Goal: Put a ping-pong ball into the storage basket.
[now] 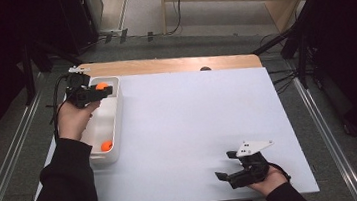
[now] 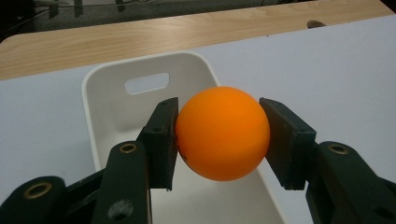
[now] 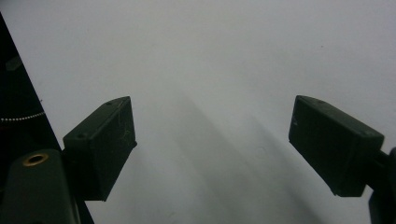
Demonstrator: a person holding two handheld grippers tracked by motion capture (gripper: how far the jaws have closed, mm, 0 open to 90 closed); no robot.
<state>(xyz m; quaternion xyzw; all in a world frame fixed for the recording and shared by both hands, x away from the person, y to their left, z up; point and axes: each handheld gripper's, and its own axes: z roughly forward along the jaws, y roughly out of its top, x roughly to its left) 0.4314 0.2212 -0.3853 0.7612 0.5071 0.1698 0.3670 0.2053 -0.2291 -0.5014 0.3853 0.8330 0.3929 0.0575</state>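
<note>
Orange ball (image 2: 222,133) sits clamped between the jaws of your left gripper (image 1: 96,92), held above the far end of the white bin (image 1: 117,118) at about ten o'clock on the table (image 1: 194,129). In the left gripper view both pads meet the ball at its widest line, one on each side, which is the right place to hold it. It looks like a light, hollow, smooth plastic ball, so I judge it will slip out or squirt forward if the pads ride off that middle line, and it will likely bounce and roll if you release it from high up. A gentle squeeze should be enough; hard pressure could dent a thin shell. A second orange ball (image 1: 106,146) already lies in the near end of the bin. Your right gripper (image 1: 230,168) rests at about five o'clock on the white surface, its jaws standing wide apart with nothing between them.
</note>
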